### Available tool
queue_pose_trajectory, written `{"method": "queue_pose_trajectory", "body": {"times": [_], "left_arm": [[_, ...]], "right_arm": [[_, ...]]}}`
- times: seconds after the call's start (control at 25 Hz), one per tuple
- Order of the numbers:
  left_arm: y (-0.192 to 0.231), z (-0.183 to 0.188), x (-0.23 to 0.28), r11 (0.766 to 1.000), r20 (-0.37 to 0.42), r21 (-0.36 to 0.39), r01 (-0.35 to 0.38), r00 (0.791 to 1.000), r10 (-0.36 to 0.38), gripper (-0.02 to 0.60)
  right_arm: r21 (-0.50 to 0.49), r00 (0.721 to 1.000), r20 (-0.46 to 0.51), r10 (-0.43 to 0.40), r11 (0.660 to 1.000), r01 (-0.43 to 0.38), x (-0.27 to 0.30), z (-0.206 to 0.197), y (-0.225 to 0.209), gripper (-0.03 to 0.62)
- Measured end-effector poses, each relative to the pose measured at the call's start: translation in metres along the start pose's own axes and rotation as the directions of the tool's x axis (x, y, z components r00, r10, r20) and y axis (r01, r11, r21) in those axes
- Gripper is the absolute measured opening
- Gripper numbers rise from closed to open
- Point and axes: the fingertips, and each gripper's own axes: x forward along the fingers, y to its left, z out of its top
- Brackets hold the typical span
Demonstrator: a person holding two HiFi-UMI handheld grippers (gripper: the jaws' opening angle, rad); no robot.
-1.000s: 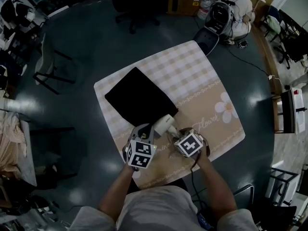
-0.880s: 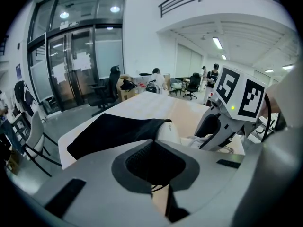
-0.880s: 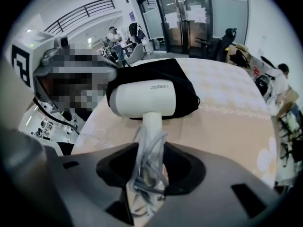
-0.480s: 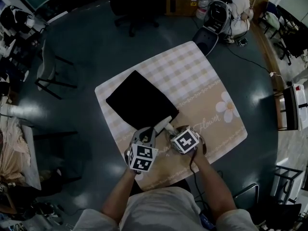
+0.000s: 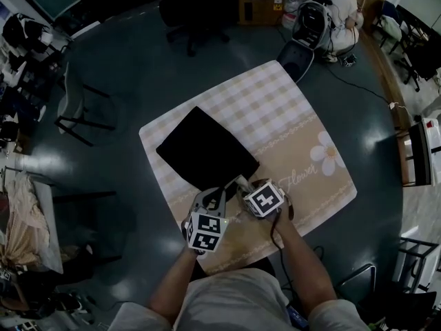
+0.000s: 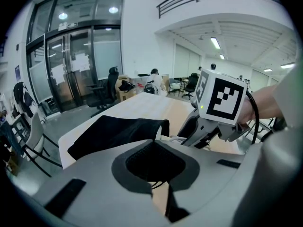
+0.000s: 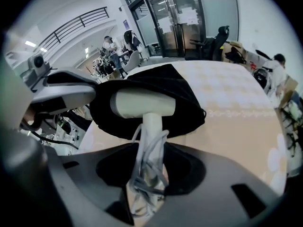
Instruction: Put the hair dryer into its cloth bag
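Dryer (image 7: 142, 103) looks only partly in: its head sits at the mouth of the black bag (image 5: 203, 147), which my tightly closed left gripper (image 6: 154, 164) pinches up, while my right gripper (image 7: 147, 178) squeezes the handle and cord, so I must push more.

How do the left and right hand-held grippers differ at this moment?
The left hand-held gripper pinches the edge of the black cloth bag, jaws nearly together. The right hand-held gripper clamps the cord-wrapped handle of the white hair dryer, jaws wider apart. Left holds limp fabric, right a rigid body. Both work at the bag's mouth.
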Motion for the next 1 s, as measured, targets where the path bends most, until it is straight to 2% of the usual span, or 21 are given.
{"method": "queue_pose_trajectory", "body": {"times": [0.48, 1.0], "left_arm": [[-0.010, -0.006, -0.014, 1.000, 0.003, 0.011, -0.002, 1.000, 0.002, 0.015], [-0.010, -0.015, -0.026, 1.000, 0.010, 0.014, -0.011, 1.000, 0.011, 0.015]], "right_arm": [[-0.004, 1.000, -0.007, 0.009, 1.000, -0.009, 0.003, 0.004, 0.002, 0.176], [0.100, 0.996, 0.044, 0.083, 0.991, -0.087, -0.009, 0.023, 0.006, 0.176]]}}
